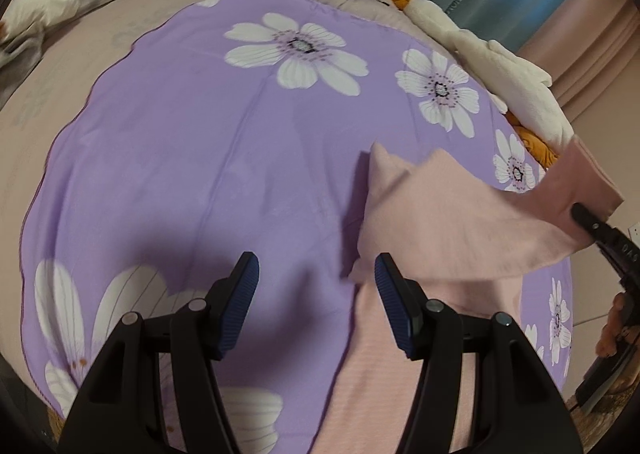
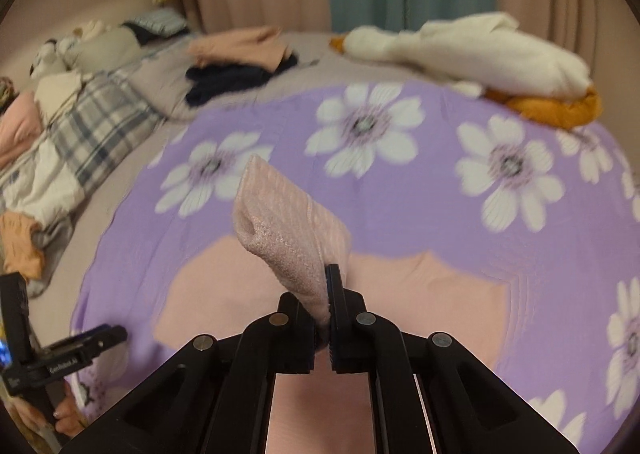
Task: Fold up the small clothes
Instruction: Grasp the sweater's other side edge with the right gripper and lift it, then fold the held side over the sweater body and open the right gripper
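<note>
The right tongs (image 2: 326,308) clench a cuff of the pink garment (image 2: 420,306), lifting it above the purple flowered sheet (image 2: 420,194). The left tongs (image 1: 316,294) hang released over the sheet, just beside the garment.

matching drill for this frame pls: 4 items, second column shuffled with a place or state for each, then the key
Items:
1. right gripper
2. left gripper
3. plush goose
4. dark folded clothes

Places or states:
A. lying along the far edge of the purple floral sheet
B. open, nothing between its pads, above the sheet
C. stacked on the bed beyond the sheet, peach fabric on top
D. shut on a lifted edge of the pink garment

Pairs: 1-D, 2-B, 3-A, 4-C
</note>
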Available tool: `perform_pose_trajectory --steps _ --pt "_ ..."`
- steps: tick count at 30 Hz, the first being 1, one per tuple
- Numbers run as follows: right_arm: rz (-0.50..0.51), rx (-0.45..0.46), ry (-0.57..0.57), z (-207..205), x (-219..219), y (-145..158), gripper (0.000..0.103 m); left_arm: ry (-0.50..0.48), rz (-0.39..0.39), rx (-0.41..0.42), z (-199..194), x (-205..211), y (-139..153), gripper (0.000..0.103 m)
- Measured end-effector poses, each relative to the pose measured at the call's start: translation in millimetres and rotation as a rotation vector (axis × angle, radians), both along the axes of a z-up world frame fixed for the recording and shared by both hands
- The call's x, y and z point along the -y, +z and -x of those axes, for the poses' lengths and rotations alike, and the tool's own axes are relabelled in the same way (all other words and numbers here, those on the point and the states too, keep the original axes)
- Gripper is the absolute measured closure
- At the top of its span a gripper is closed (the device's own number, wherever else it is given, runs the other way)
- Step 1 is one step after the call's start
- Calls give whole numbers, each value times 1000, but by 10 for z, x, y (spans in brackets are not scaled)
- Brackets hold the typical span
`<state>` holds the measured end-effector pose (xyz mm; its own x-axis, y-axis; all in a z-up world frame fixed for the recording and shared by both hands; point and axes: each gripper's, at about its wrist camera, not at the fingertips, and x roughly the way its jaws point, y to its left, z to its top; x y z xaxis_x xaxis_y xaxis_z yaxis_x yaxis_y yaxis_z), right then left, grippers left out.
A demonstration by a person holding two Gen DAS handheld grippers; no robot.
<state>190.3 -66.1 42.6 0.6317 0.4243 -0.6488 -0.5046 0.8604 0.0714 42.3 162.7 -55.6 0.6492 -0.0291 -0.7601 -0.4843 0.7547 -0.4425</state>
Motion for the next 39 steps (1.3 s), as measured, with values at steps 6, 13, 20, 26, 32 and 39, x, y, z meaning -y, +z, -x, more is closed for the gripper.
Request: perform_pose_trajectory --steps 6,13,20,26,32,39 --pt "-87 -9 -73 -143 374 98 97 -92 24 34 -429 110 90 75" --pt "-96 -47 -131 -257 614 -70 97 -206 -20 -10 -956 408 12 78" --pt "-98 -87 -167 -352 820 -308 97 -219 -81 -166 -1298 548 -442 82" --pt "-111 -170 -207 -393 1011 -651 97 -199 -55 -181 -1261 461 -586 77" --pt "-156 -290 -254 -369 1280 -1049 97 -192 -23 -176 -1262 462 -604 77" --pt "-225 -429 -282 -343 1580 -1369 97 -183 -9 -161 -1227 446 -620 76"
